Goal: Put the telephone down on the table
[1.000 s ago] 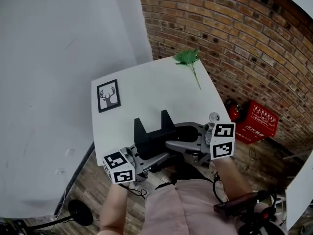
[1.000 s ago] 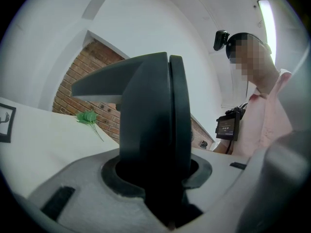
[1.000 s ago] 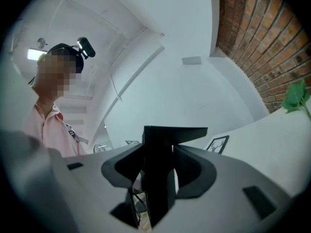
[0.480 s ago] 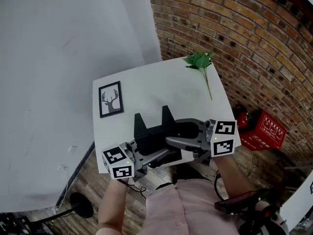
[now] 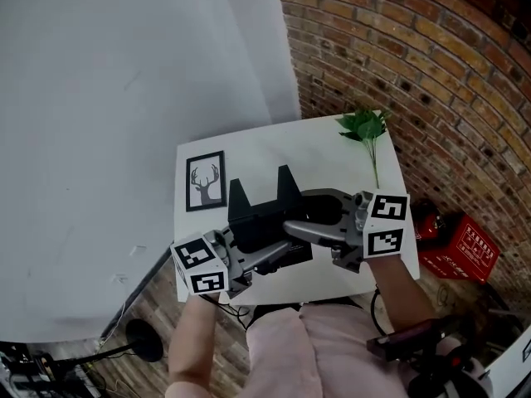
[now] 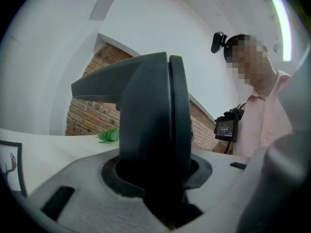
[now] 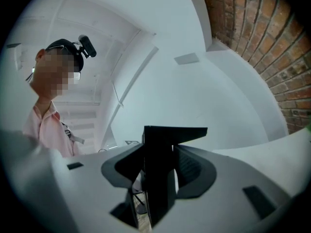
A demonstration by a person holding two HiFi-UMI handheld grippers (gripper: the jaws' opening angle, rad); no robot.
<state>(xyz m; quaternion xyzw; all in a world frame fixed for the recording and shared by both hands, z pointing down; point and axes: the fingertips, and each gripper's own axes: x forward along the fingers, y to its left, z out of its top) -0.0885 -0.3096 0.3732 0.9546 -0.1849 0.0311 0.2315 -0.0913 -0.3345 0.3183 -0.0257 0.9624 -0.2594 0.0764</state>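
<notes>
One black telephone (image 5: 259, 219) hangs between two claws over the near half of the one white table (image 5: 332, 160). Its two pointed uprights stick up on the side facing away from the person. Whether its base touches the tabletop cannot be told from the head view.

The left claw (image 5: 259, 259) comes in from the near left corner of the table. In the left gripper view its jaws stand part-way apart and are clamped on a thick dark part of the telephone, which fills the gap between them. The right claw (image 5: 309, 229) reaches in from the right side. In the right gripper view its jaws also stand part-way apart, with a flat black piece of the telephone gripped between them. So both claws have hold of the same single thing, one from each side.

Two other things lie on the table. One is a framed picture (image 5: 206, 181) of a deer's head, lying flat near the left edge, just beside the telephone's far left corner but apart from it. The other is a green leafy sprig (image 5: 365, 127) at the far right corner, its thin stem running toward the person, well apart from the telephone.

A white wall (image 5: 124, 98) stands to the left and a brick wall (image 5: 415, 48) behind and to the right. One red crate (image 5: 465, 247) sits on the floor to the right of the table.
</notes>
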